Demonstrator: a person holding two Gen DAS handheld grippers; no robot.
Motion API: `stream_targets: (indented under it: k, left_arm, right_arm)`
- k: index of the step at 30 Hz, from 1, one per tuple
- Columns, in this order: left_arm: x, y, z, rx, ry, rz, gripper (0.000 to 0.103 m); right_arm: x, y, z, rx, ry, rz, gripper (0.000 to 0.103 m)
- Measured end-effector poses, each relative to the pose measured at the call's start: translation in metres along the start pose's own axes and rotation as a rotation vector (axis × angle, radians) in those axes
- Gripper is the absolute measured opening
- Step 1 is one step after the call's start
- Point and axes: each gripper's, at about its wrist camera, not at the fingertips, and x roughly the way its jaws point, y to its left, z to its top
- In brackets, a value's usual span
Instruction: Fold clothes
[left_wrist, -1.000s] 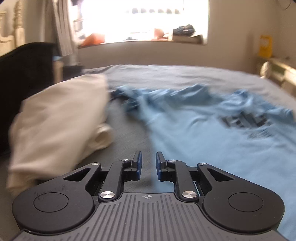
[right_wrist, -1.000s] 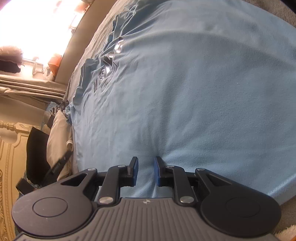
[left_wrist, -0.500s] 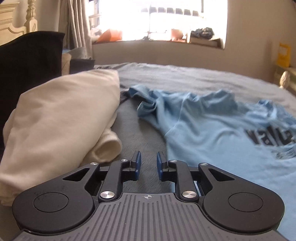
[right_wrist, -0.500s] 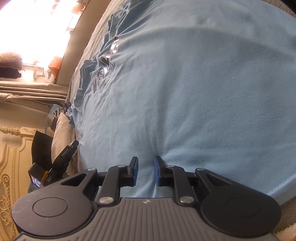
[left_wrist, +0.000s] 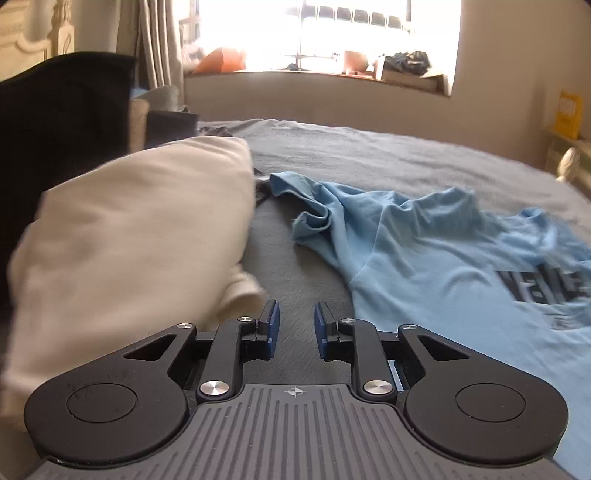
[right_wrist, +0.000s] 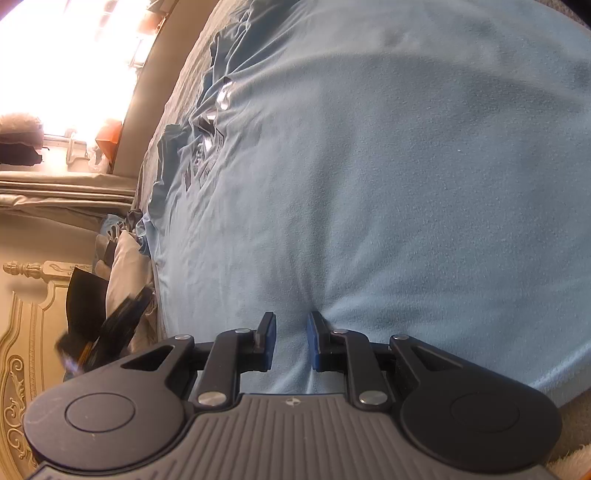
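My right hand-held gripper (right_wrist: 290, 341) looks clenched on the blue shirt (right_wrist: 369, 184) hem, probably to pin it; the left hand-held gripper (left_wrist: 295, 328) hovers released beside the shirt.

A home bedroom: a bed (left_wrist: 369, 155) under a grey sheet, a carved cream headboard (right_wrist: 33, 332), curtains (left_wrist: 159, 44) beside a bright window (left_wrist: 325, 33) with a cluttered sill.
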Motion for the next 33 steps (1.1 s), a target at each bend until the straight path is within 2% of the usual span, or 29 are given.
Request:
stream_targets:
  k: [6, 10, 11, 14, 17, 21, 24, 26, 28, 32, 33]
  left_arm:
    - [-0.059, -0.003, -0.026, 0.051, 0.011, -0.117, 0.02]
    - [-0.072, -0.016, -0.079, 0.098, 0.173, -0.144, 0.021]
    - [-0.077, -0.013, -0.093, 0.084, 0.203, -0.145, 0.02]
    - [-0.103, 0.0, -0.11, 0.062, 0.223, -0.127, 0.021]
    - [-0.124, 0.011, -0.113, 0.024, 0.239, -0.096, 0.021]
    - [-0.118, 0.001, -0.1, 0.003, 0.193, -0.128, 0.021]
    - [-0.113, -0.006, -0.09, -0.014, 0.159, -0.155, 0.021]
    - [-0.109, -0.011, -0.084, -0.026, 0.135, -0.173, 0.021]
    - [-0.105, -0.016, -0.077, -0.037, 0.112, -0.19, 0.021]
    - [-0.093, -0.023, -0.08, -0.033, 0.129, -0.218, 0.021]
    - [-0.09, -0.025, -0.081, -0.032, 0.134, -0.224, 0.021]
  right_arm:
    - [0.0, -0.001, 0.001, 0.012, 0.004, 0.006, 0.019]
    - [-0.003, 0.0, -0.001, 0.009, -0.005, 0.001, 0.019]
    - [-0.004, 0.001, -0.001, 0.009, -0.009, -0.002, 0.019]
    - [-0.007, 0.002, -0.001, 0.007, -0.021, -0.008, 0.019]
    - [-0.01, 0.008, -0.003, -0.036, -0.027, -0.022, 0.02]
    - [-0.005, 0.032, -0.015, -0.181, 0.006, -0.037, 0.021]
    - [0.003, 0.047, -0.027, -0.267, 0.043, -0.118, 0.023]
    - [0.006, 0.048, -0.04, -0.278, 0.087, -0.183, 0.023]
    - [-0.001, 0.045, -0.058, -0.274, 0.135, -0.205, 0.023]
    - [-0.011, 0.044, -0.087, -0.262, 0.263, -0.25, 0.023]
    - [-0.015, 0.049, -0.086, -0.273, 0.254, -0.251, 0.024]
